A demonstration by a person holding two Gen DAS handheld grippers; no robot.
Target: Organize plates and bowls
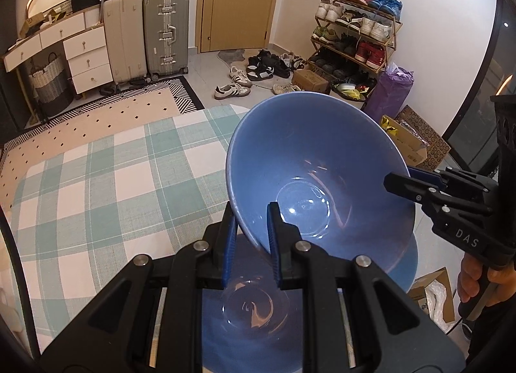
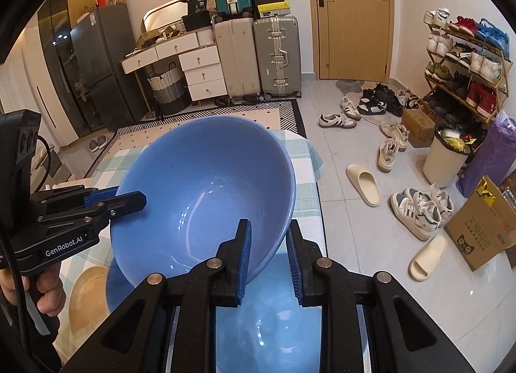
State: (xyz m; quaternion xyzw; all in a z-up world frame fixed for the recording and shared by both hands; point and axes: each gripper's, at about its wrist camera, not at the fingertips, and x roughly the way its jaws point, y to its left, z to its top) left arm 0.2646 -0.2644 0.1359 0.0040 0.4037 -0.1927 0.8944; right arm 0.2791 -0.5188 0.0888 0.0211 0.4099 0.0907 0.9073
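The blue bowl (image 1: 309, 163) hangs tilted directly above a second blue dish (image 1: 251, 315) near the table's right edge, left gripper (image 1: 250, 237) and right gripper (image 2: 269, 257) both clamped on opposite rims.

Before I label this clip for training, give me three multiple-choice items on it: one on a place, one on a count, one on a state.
1. What lies right under the lifted bowl?
A. a second blue bowl
B. a slipper
C. a suitcase

2. How many grippers clamp the lifted bowl's rim?
A. none
B. one
C. two

3. How does the lifted bowl sit?
A. level
B. tilted
C. upside down

Answers: 1 A, blue shows beneath it; 2 C, the left gripper and right gripper pinch opposite edges; 3 B, its rim slants and its inside faces both cameras.
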